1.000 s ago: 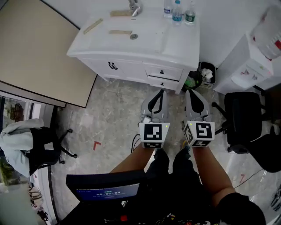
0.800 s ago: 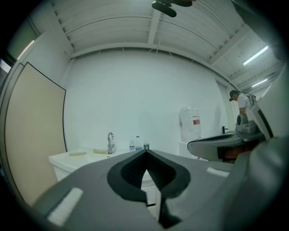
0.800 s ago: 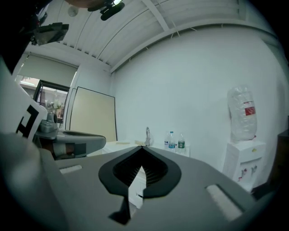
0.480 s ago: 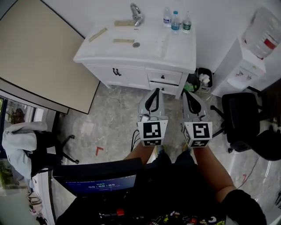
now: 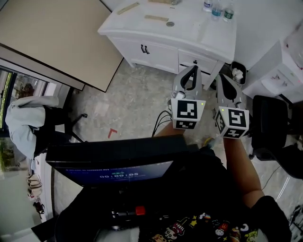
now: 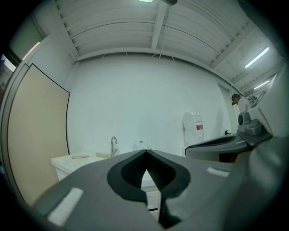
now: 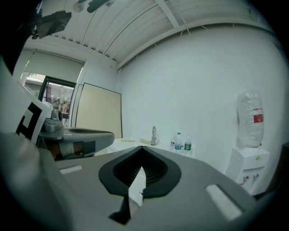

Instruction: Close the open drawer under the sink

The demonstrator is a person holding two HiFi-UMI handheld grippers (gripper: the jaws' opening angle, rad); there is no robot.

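Seen from overhead, the head view looks steeply down on the left gripper [image 5: 192, 68] and right gripper [image 5: 221, 76], with the sink cabinet [image 5: 158, 53] at the frame's top. Each gripper view looks level along its own jaws toward the white wall [image 6: 149, 103], well back from the cabinet. All three views share the water bottles [image 5: 216, 9].

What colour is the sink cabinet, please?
The sink cabinet is white, clearest in the head view.
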